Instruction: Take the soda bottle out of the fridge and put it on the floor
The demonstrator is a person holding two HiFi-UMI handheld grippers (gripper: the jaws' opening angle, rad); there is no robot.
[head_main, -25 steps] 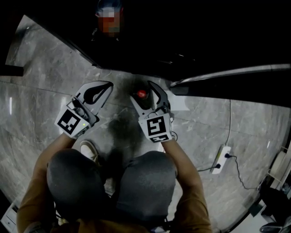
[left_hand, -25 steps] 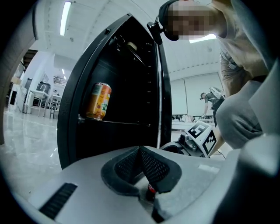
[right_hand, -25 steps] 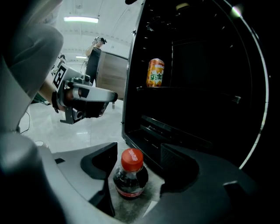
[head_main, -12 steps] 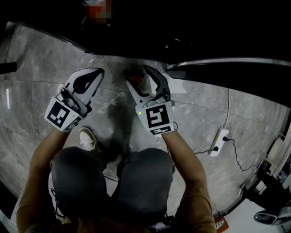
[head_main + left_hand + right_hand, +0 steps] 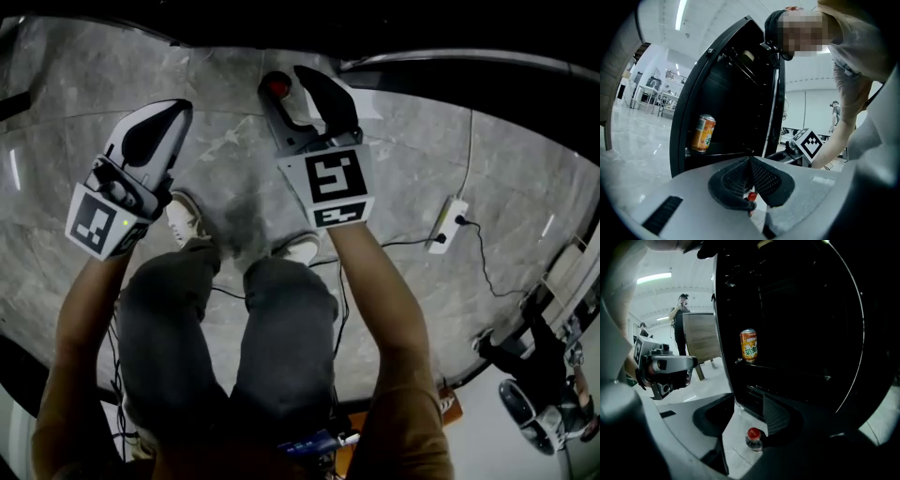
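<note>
The soda bottle [image 5: 277,87], dark with a red cap, stands upright on the grey marble floor [image 5: 412,159] in front of the open black fridge [image 5: 797,333]. In the right gripper view the bottle [image 5: 754,438] shows far below, through the gap between the jaws. My right gripper [image 5: 289,82] hangs above it with its jaws closing and nothing between the pads. My left gripper [image 5: 176,106] is off to the left, raised, with its pads meeting at the tips [image 5: 750,161]. Its fingers are empty.
An orange can [image 5: 748,345] stands on a fridge shelf, also seen as the can [image 5: 702,133] in the left gripper view. A white power strip [image 5: 448,225] with a cable lies on the floor to the right. My shoes [image 5: 185,217] are just behind the bottle. A person [image 5: 680,324] stands far back.
Both grippers have risen away from the floor as I stand up. The bottle stays on the floor. The right jaws, wide around the cap before, are narrower now.
</note>
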